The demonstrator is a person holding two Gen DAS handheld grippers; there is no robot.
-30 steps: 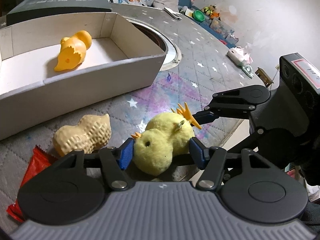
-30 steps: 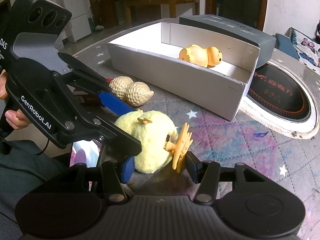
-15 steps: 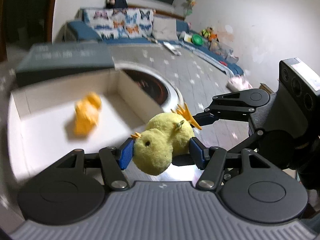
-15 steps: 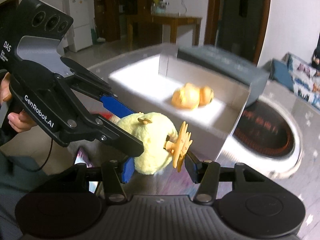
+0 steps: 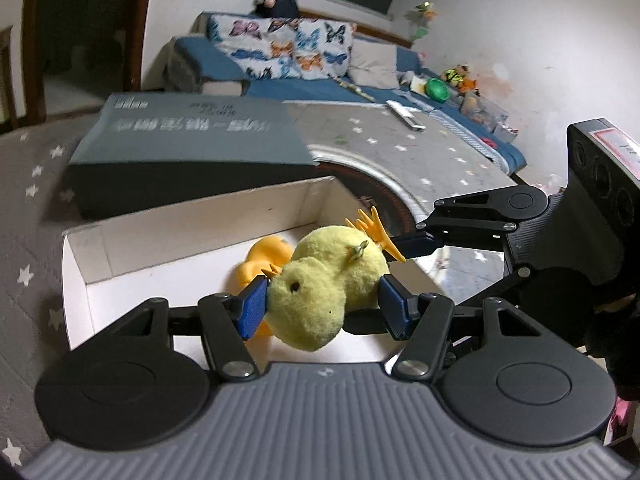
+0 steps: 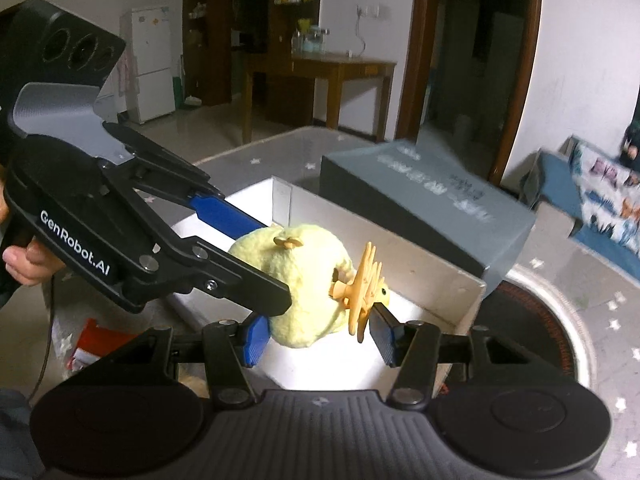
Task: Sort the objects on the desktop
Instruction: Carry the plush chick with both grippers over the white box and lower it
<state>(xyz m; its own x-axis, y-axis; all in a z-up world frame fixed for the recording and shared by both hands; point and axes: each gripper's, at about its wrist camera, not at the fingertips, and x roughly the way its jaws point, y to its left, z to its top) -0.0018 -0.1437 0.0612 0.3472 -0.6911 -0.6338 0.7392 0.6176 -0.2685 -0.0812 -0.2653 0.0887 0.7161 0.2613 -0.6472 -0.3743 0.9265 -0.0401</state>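
A yellow plush chick [image 5: 320, 292] with orange feet hangs in the air over the open white box [image 5: 200, 236]. My left gripper [image 5: 324, 304] is shut on its head and body, the blue pads pressing in from both sides. My right gripper [image 6: 320, 332] is shut on the same plush chick [image 6: 296, 280], one pad on the fluff and the other against its orange feet [image 6: 364, 288]. An orange rubber duck [image 5: 264, 256] lies in the box right beneath, mostly hidden by the chick. The left gripper's fingers [image 6: 224, 212] cross in from the left in the right wrist view.
A grey lid [image 5: 192, 140] lies behind the white box [image 6: 420, 264]. A round dark cooktop [image 6: 540, 320] is set in the star-patterned tabletop to the right. A red packet [image 6: 96, 340] lies on the table at the near left. A hand [image 6: 28, 264] grips the left tool.
Both grippers lifted the plush chick off the table and carried it over the white box. The peanut toy and red packet stayed behind, out of the left wrist view.
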